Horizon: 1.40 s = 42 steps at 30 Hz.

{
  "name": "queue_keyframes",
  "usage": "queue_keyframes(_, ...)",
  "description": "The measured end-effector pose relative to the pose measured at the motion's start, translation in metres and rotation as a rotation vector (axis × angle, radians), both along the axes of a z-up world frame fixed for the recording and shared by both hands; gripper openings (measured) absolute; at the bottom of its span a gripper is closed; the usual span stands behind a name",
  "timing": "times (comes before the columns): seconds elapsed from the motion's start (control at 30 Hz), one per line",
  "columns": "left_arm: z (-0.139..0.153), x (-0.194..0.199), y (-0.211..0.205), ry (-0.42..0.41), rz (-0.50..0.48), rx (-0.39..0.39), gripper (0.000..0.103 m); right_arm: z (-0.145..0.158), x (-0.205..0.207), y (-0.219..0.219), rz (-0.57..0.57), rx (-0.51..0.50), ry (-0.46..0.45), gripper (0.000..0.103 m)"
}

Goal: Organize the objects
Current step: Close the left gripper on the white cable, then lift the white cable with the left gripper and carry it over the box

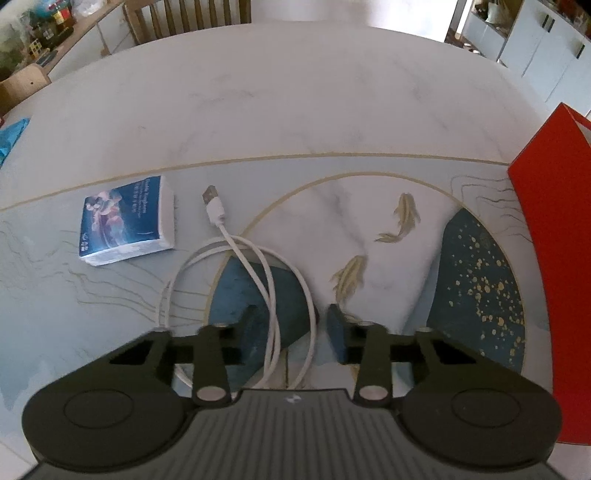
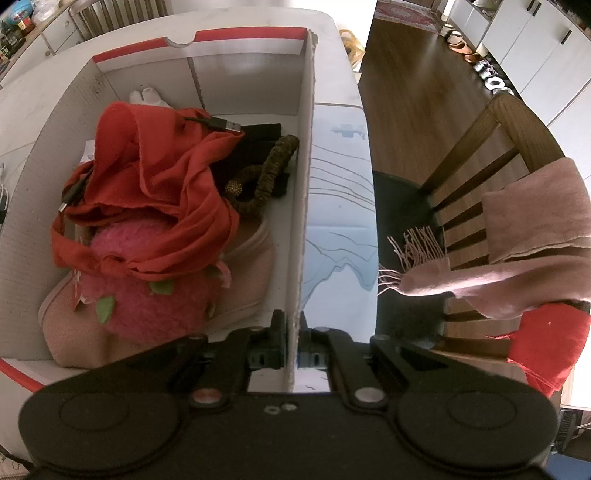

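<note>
A coiled white USB cable (image 1: 216, 212) lies on the marble-patterned table (image 1: 295, 110). My left gripper (image 1: 291, 332) points down over the cable's loop. Two strands run between its fingers, a small gap shows on each side, and the pads do not press. A blue tissue pack (image 1: 125, 221) lies to the cable's left. My right gripper (image 2: 293, 343) is shut on the right wall of the white and red cardboard box (image 2: 306, 184). Inside the box are a red cloth (image 2: 166, 192), a pink plush strawberry (image 2: 155, 295), a pink slipper (image 2: 247, 273), a black USB cable (image 2: 225, 124) and a brown hairband (image 2: 266, 177).
The box's red outer side (image 1: 554, 258) rises at the right edge of the left wrist view. A wooden chair (image 2: 480, 177) with a pink scarf (image 2: 535, 229) draped over it stands right of the table edge. Another chair (image 1: 184, 18) stands at the far side.
</note>
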<state>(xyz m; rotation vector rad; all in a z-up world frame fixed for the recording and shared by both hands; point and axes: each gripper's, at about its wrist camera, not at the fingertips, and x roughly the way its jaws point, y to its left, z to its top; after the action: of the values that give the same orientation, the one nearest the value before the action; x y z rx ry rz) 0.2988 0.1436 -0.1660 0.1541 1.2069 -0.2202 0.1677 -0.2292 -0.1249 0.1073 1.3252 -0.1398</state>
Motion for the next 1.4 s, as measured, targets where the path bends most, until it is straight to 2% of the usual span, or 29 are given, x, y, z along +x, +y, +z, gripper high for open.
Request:
queue_keyframes(0.07, 0.001, -0.002, 0.003, -0.001, -0.011, -0.003, 0.013, 0.000, 0.000, 0.000, 0.000, -0.001, 0.000, 0.003)
queue_keyframes(0.13, 0.001, -0.005, 0.002, -0.003, -0.034, -0.002, 0.006, 0.000, 0.000, 0.000, 0.001, -0.004, 0.000, 0.003)
queue_keyframes(0.23, 0.001, -0.009, -0.001, -0.017, -0.049, 0.013, 0.005, 0.000, 0.000, 0.001, 0.001, -0.007, -0.001, 0.003)
queue_keyframes(0.4, 0.006, -0.014, 0.010, -0.002, -0.029, -0.035, 0.004, 0.000, 0.000, 0.001, 0.003, -0.009, -0.001, 0.003)
queue_keyframes(0.6, 0.038, -0.029, 0.030, -0.017, 0.007, -0.144, 0.004, 0.000, 0.000, 0.001, 0.004, -0.010, -0.001, 0.003)
queue_keyframes(0.87, 0.078, -0.052, 0.019, -0.067, -0.028, -0.274, 0.002, 0.001, 0.000, 0.003, 0.006, -0.015, -0.002, 0.003)
queue_keyframes(1.03, 0.105, -0.063, 0.002, -0.104, -0.074, -0.355, 0.002, 0.002, 0.000, 0.004, 0.009, -0.019, -0.002, 0.003)
queue_keyframes(1.2, 0.135, -0.069, -0.027, -0.131, -0.159, -0.417, 0.002, 0.002, 0.000, 0.005, 0.007, -0.018, -0.001, 0.003)
queue_keyframes(1.4, 0.159, -0.074, -0.075, -0.142, -0.320, -0.424, 0.002, 0.003, 0.000, 0.005, 0.010, -0.019, 0.002, 0.003)
